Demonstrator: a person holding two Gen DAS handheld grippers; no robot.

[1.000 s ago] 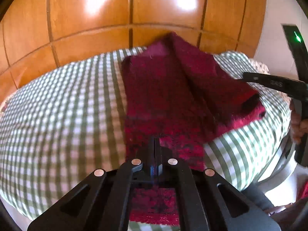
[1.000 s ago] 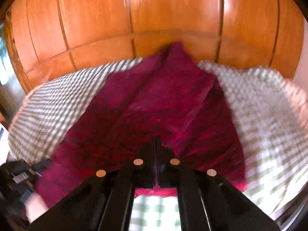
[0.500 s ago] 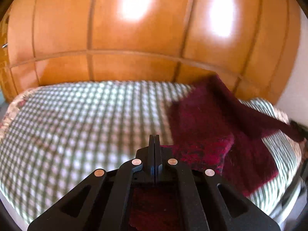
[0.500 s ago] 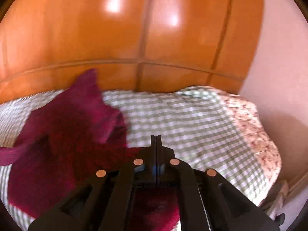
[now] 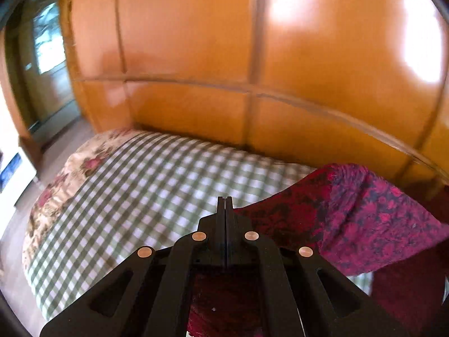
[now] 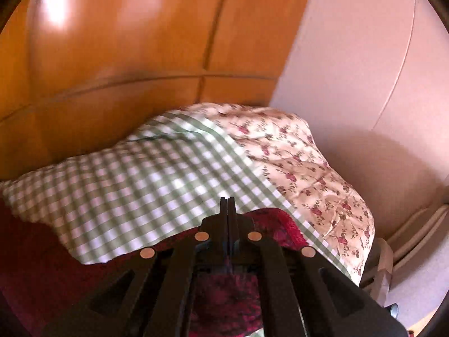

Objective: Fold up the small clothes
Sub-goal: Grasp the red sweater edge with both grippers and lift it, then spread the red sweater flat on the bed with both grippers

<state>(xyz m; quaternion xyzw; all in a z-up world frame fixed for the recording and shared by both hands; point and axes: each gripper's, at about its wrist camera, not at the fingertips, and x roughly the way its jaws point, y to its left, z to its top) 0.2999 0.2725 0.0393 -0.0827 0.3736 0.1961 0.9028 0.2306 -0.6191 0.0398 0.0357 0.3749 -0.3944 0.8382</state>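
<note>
A dark red patterned cloth (image 5: 356,213) hangs lifted over a green-and-white checked bed (image 5: 146,193). My left gripper (image 5: 224,200) is shut on one edge of it; the cloth runs off to the right and under the fingers. In the right wrist view my right gripper (image 6: 227,202) is shut on another edge of the red cloth (image 6: 269,224), which spreads below and to the left. Both grippers hold the cloth above the checked bed (image 6: 157,174).
A wooden panelled wardrobe (image 5: 252,56) stands right behind the bed. A floral quilt (image 6: 303,163) shows at both ends of the bed. A pale wall (image 6: 364,70) is at the right, a doorway (image 5: 45,56) at the left.
Both grippers lifted the red cloth off the bed and swung apart, the left view turning left and the right view turning right. The cloth now hangs between them instead of lying flat.
</note>
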